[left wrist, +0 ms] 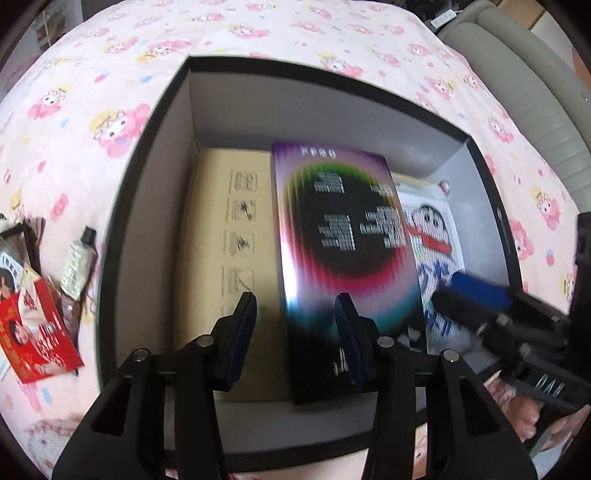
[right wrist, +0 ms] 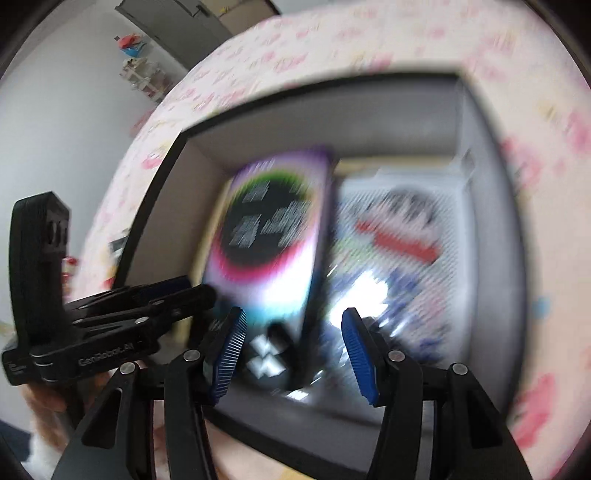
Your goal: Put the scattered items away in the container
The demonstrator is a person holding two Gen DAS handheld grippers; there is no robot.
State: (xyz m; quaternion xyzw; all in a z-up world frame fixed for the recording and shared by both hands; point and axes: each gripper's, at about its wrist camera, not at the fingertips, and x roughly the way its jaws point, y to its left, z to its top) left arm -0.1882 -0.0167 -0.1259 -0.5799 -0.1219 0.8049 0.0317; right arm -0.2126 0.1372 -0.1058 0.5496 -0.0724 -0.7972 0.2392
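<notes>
A black-rimmed box [left wrist: 147, 147] with grey inner walls sits on the pink cartoon bedsheet. Inside lie a tan cardboard box [left wrist: 229, 229], a purple box with a rainbow-ringed black circle [left wrist: 343, 236] and a cartoon-figure packet [left wrist: 432, 236]. My left gripper [left wrist: 295, 314] is open and empty above the box's near side. My right gripper [right wrist: 291, 332] is open and empty over the purple box [right wrist: 273, 229] and packet [right wrist: 399, 236]; that view is blurred. Each gripper shows in the other's view, the right one [left wrist: 472, 295] and the left one [right wrist: 147, 295].
Left of the box on the sheet [left wrist: 258, 29] lie a red printed packet [left wrist: 33, 332], a small tube with a black cap [left wrist: 79, 258] and a dark framed item [left wrist: 18, 236]. A grey headboard or sofa [left wrist: 524, 92] is at the far right.
</notes>
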